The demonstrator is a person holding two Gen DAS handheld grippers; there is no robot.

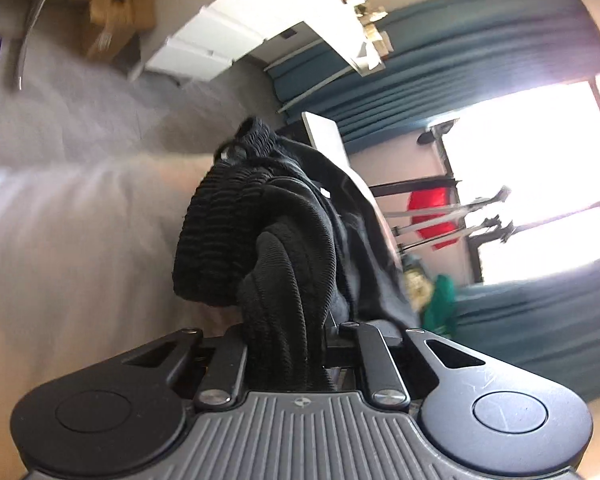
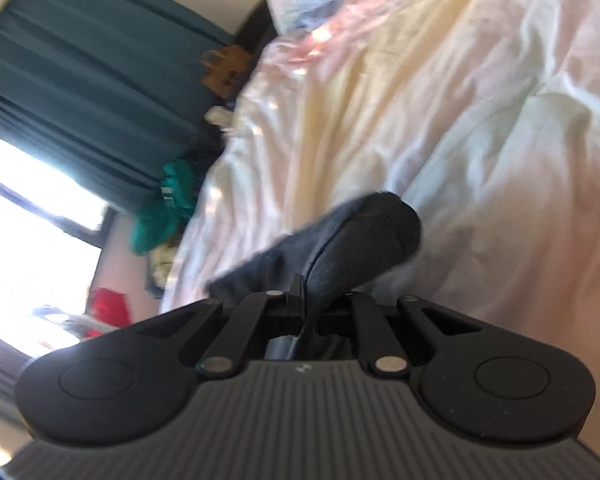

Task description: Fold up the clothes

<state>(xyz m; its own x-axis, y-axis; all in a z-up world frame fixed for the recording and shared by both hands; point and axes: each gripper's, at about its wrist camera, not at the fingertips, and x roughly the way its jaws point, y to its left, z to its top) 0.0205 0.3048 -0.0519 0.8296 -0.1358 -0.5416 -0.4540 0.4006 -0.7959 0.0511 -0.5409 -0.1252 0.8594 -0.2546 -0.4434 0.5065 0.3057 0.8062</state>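
Between both clamped grippers, left gripper [image 1: 288, 344] and right gripper [image 2: 312, 312], bunches black garment [image 1: 260, 220]

Black ribbed knit cloth garment [image 1: 260, 224] bunches ahead of the left gripper [image 1: 284, 336], matt black plastic with shiny metal screws. Beyond the right gripper [image 2: 312, 312], rumpled pale cotton bedsheet [image 2: 480, 128].

Bunched black garment [image 1: 260, 224] blocks ahead; pale bedding [image 2: 440, 120] lies open beyond.
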